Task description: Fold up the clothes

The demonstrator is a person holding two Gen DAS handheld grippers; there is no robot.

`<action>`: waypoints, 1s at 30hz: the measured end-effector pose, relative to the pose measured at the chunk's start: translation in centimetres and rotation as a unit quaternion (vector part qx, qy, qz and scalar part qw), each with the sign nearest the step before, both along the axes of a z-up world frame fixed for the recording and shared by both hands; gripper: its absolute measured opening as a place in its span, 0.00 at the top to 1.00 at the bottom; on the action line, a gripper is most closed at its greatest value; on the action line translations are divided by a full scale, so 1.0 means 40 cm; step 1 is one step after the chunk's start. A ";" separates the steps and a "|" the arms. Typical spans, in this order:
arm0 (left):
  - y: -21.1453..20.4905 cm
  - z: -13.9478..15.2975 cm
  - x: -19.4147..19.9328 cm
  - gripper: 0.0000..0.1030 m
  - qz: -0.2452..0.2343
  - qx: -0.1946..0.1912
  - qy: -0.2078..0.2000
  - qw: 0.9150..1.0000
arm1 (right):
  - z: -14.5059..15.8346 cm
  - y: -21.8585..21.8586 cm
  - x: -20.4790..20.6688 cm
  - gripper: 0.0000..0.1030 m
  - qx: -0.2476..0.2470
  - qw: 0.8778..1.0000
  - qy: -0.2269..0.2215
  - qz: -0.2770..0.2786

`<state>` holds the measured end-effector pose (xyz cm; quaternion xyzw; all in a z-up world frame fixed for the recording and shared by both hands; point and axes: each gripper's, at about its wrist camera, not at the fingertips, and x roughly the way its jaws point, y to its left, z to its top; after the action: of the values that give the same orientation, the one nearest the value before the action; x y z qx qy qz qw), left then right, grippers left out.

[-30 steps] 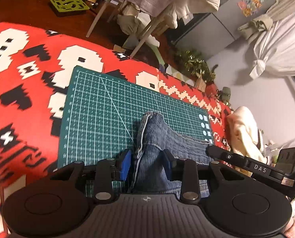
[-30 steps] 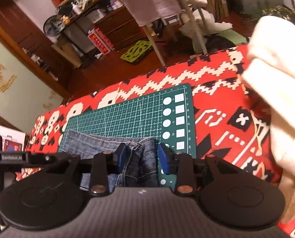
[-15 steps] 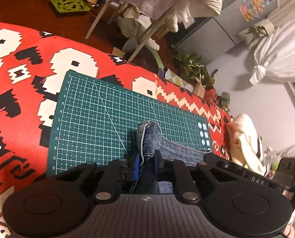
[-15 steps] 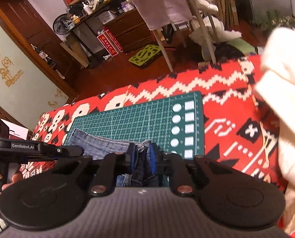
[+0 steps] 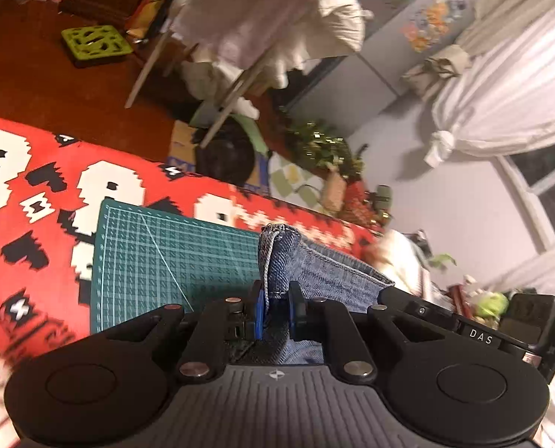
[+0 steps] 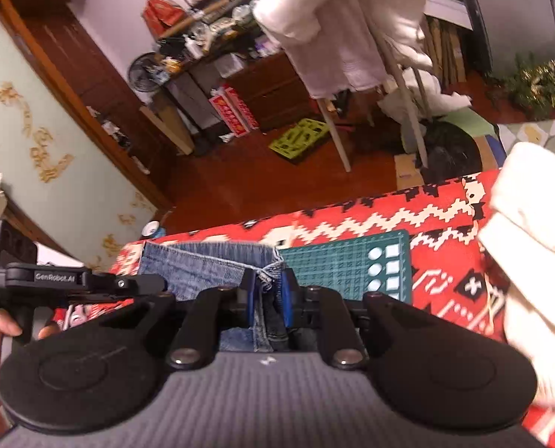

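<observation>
warm dim indoor light | motion blur | fisheye edges curved

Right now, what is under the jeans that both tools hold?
Under the lifted jeans shows the green cutting mat, lying on the red patterned blanket. The denim and both tools hide whatever lies directly below them.

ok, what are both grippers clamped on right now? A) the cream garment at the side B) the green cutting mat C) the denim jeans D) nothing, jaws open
C: in each wrist view the blue jaws are shut on a hem of the denim jeans, left gripper and right gripper, with the green cutting mat below.
</observation>
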<state>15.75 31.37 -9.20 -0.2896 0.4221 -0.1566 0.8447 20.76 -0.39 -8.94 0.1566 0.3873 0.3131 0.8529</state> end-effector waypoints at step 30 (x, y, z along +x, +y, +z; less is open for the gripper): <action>0.022 -0.036 -0.514 0.71 0.068 -0.015 0.088 0.994 | 0.065 -0.218 -0.591 0.78 0.074 0.994 0.071 -0.048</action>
<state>-4.81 32.24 -10.63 -0.3429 0.4715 -0.0787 0.8087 -2.90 -9.12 -6.35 0.2600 0.4146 0.2879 0.8232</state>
